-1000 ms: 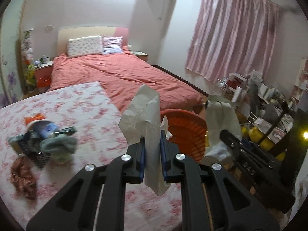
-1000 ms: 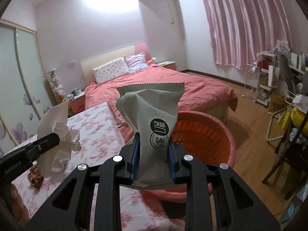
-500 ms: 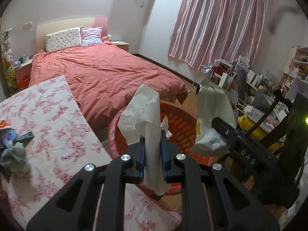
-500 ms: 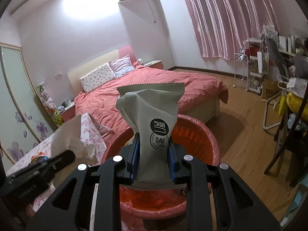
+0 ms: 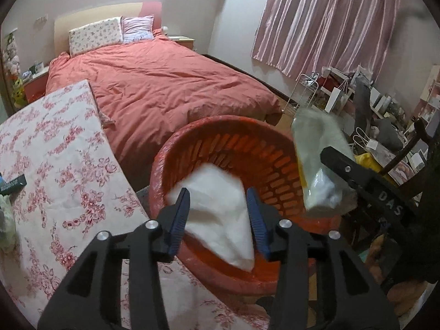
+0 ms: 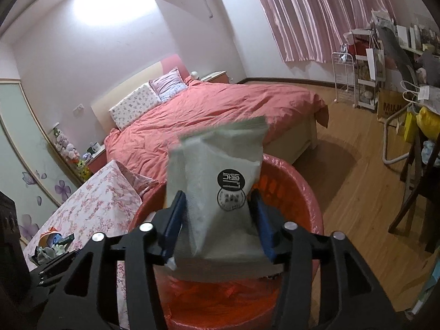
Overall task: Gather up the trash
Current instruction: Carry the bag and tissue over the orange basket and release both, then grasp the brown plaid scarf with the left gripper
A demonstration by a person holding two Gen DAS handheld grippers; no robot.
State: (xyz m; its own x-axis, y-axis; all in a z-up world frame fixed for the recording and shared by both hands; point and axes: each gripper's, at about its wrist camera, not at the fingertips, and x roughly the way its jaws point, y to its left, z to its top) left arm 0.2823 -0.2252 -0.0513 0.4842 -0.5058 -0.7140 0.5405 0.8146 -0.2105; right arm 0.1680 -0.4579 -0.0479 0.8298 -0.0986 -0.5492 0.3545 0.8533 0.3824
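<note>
A white crumpled tissue [image 5: 217, 220] drops, blurred, into the red plastic basket [image 5: 220, 122], loose between the opening jaws of my left gripper [image 5: 217, 195], whose pads do not touch it. My right gripper [image 6: 217, 195] hangs over the same basket [image 6: 302, 187]. Its jaws are opening too, with a grey-green snack packet [image 6: 220, 176] blurred and tilting between them, no longer pinched. In the left wrist view that packet [image 5: 319, 165] shows at the basket's right rim.
The table with its floral cloth [image 5: 55, 165] lies left of the basket, with a small heap of things [image 6: 52, 244] at its far end. Behind is a bed with a red duvet [image 5: 154, 82]. Shelves, bags and a dark chair [image 6: 418, 187] crowd the right side.
Both grippers moved from over the table to over the red basket and sank. Both sets of jaws spread apart, and the tissue and the packet came loose.
</note>
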